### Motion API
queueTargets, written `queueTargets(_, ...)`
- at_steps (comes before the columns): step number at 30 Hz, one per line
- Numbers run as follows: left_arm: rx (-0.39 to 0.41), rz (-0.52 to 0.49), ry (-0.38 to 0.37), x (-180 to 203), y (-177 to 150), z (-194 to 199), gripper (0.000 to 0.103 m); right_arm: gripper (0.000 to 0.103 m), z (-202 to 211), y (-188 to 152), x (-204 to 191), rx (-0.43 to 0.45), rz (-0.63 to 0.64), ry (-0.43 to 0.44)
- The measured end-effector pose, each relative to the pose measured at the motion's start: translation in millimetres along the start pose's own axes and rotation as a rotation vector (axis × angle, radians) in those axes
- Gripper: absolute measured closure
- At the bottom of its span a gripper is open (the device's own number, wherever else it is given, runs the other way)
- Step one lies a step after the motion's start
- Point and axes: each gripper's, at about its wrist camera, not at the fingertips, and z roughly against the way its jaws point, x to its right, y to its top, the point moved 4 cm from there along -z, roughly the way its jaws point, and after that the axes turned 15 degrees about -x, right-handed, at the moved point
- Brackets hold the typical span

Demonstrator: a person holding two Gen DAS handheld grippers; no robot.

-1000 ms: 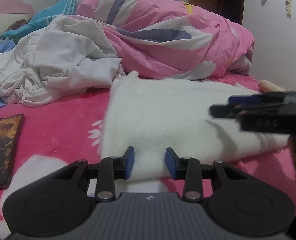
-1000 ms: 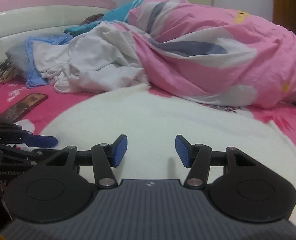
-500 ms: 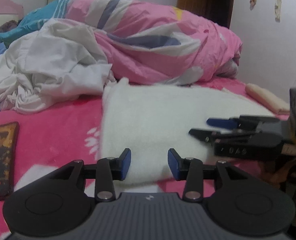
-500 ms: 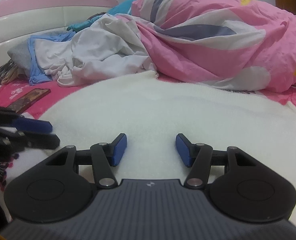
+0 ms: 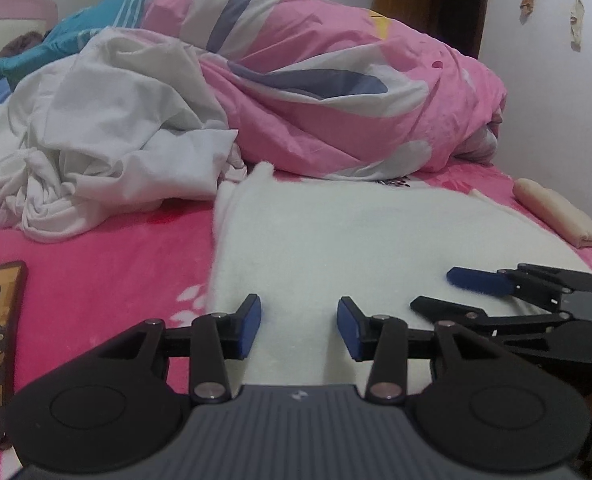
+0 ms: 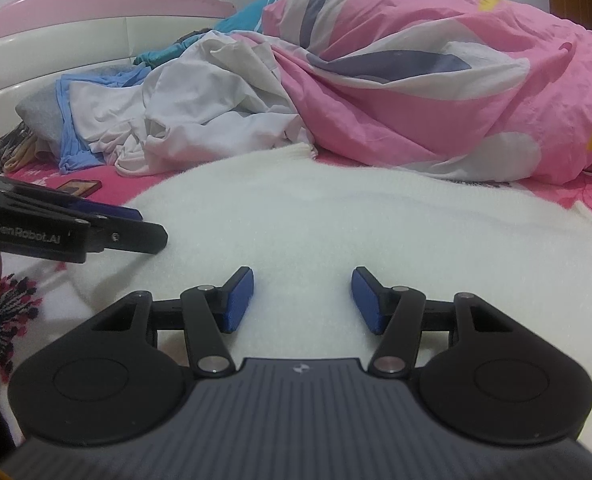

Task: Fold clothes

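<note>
A pink bed under a white wall; on it lies a white fleecy garment, folded flat, soft-napped, its long axis running from 9 to 3 o'clock in the left view, one knit corner toward 11; left gripper at 6, jaws apart, just opened wider, gripping nothing; right gripper likewise apart over the fleece.

Fluffy white garment; crinkled quilt (cotton-like).
</note>
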Motion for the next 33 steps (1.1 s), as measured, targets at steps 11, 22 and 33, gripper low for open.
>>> queueTargets(11,-0.008,0.035,-0.016,-4,-2,-2,0.057,0.048,1,-1,-1,0.005,0.002,-0.004)
queueTargets(22,0.004,0.048,-0.033,-7,-4,-3,0.057,0.048,1,-2,-1,0.009,0.001,-0.003)
queueTargets(33,0.031,0.050,-0.046,-9,-11,-3,0.057,0.048,2,-3,-2,0.022,0.003,-0.006)
